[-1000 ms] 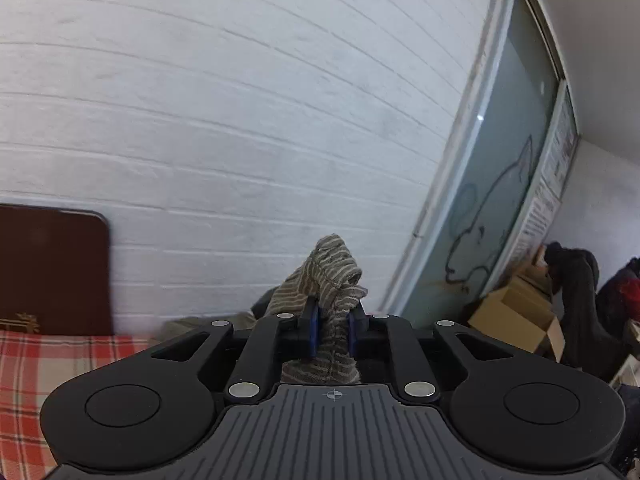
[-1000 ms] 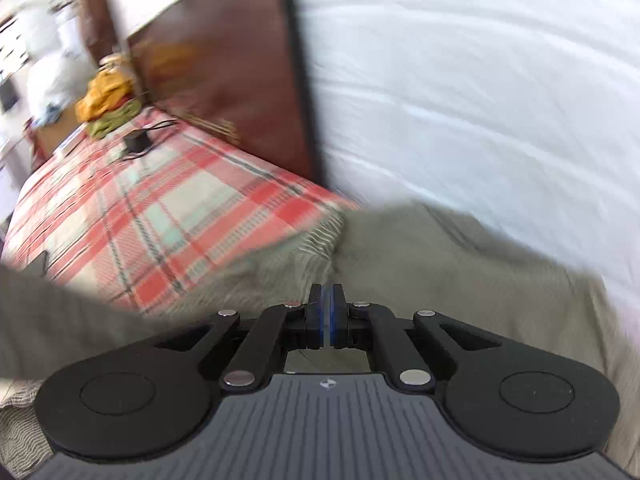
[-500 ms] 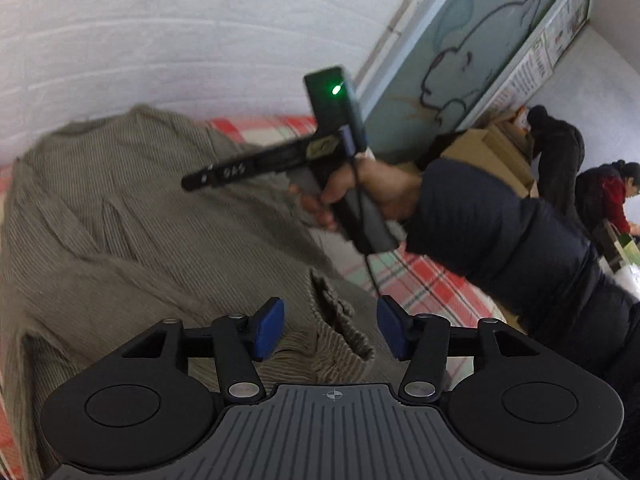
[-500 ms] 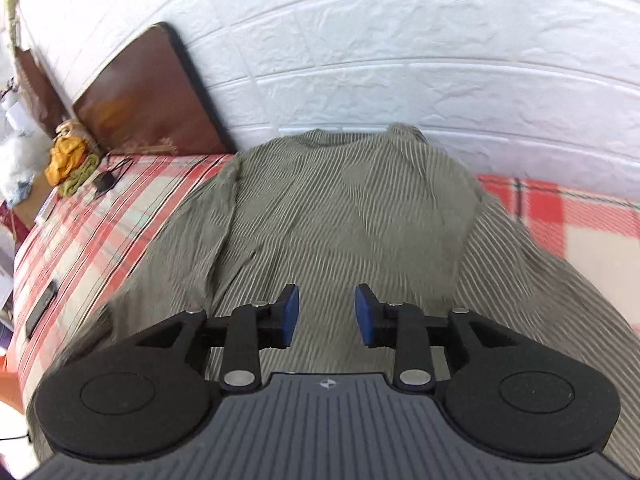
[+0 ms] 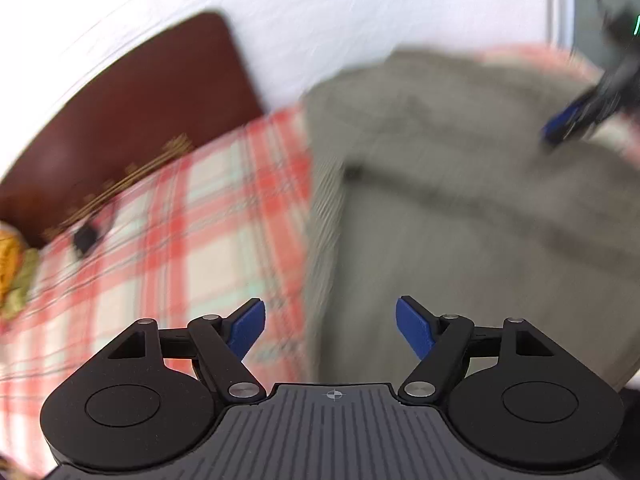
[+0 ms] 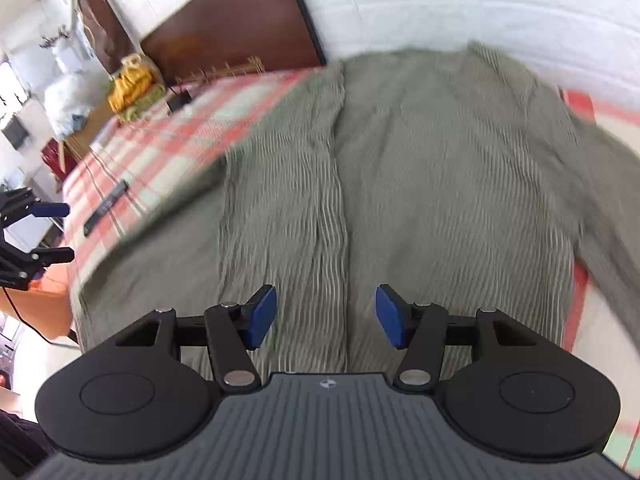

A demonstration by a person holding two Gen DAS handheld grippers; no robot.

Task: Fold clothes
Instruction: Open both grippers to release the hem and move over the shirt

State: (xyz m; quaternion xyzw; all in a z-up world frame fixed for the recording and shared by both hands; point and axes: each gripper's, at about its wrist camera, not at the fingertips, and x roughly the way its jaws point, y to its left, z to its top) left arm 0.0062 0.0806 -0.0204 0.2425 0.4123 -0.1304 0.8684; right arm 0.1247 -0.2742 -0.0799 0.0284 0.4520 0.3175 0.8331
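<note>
Grey-green ribbed sweater (image 6: 400, 168) lies spread flat on a bed covered by a red, cream and pale green plaid blanket (image 6: 160, 148). Its top reaches the blanket's far edge, against a white brick wall (image 6: 480, 0). One sleeve lies folded lengthwise along the body, and the other trails off toward the blanket's right edge.

In the right wrist view, the right gripper (image 6: 326, 318) hovers over the lower part of the sweater. Its blue-padded jaws are spreading apart, with nothing pinched between them; only fabric shows below.

In the blurred left wrist view, the left gripper (image 5: 330, 330) hangs over the sweater's left border, where fabric meets plaid. Its jaws are also widening and hold nothing.

A dark brown headboard (image 6: 228, 28) stands at the far left corner of the bed. Beside it sits a yellow and green bundle (image 6: 132, 88). A small dark object (image 6: 178, 100) lies on the blanket near the headboard, and a long dark one (image 6: 106, 208) near the left edge.
</note>
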